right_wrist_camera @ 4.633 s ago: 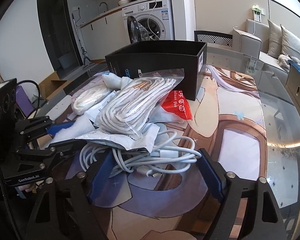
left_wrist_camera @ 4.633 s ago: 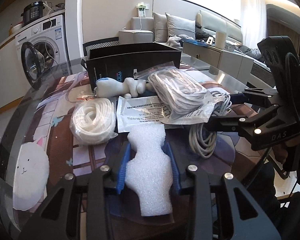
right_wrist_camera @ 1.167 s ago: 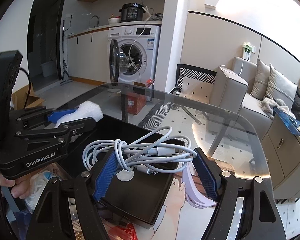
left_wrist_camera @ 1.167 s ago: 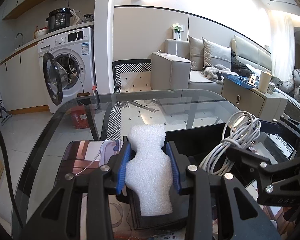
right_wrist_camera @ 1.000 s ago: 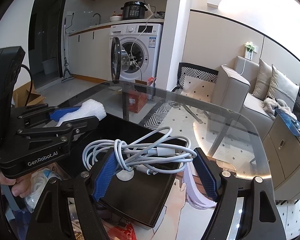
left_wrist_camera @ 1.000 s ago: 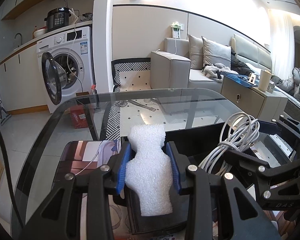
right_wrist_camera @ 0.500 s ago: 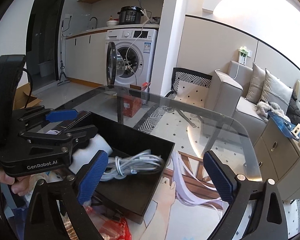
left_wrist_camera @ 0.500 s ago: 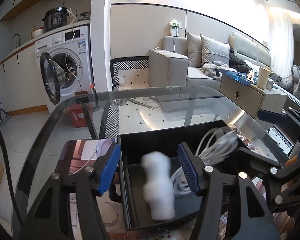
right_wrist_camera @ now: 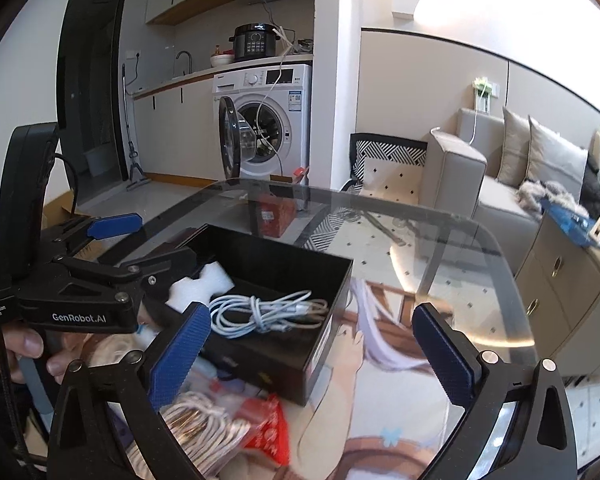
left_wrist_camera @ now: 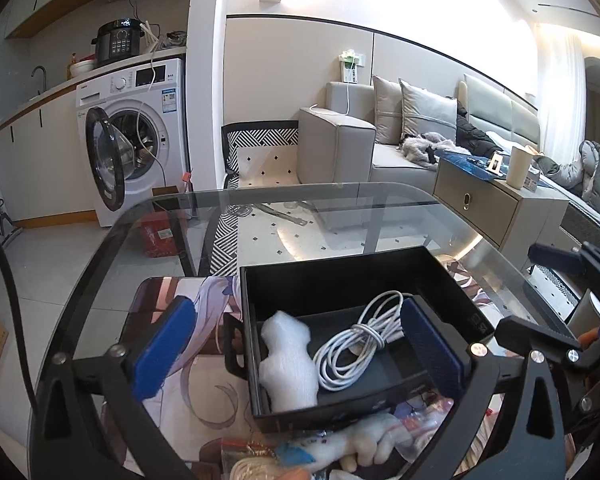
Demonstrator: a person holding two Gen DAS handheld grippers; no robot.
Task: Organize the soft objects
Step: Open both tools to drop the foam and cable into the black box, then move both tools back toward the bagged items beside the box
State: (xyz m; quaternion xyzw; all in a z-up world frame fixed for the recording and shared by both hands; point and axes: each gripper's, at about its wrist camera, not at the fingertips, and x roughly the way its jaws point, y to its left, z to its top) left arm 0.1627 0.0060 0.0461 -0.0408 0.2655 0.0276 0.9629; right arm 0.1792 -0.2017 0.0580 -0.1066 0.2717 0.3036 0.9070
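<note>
Foam piece and cable are lying low-centre in box, both grippers hovering spread empty, risking snagging the rim.

1. Illumination: strong daylight from the upper right; the white wall above the grey sofa is blown out in both views.
2. Glare: the glass tabletop carries a bright arc of reflected light along its right rim.
3. Shadow: the inside of the black open-topped box reads dark, with little wall detail.
4. Distortion: fisheye bending curves the walls; frame corners are vignetted black.
5. Blur: the red plastic packet and the bagged white cord at the bottom edge are smeared; the white washing machine is sharp.
</note>
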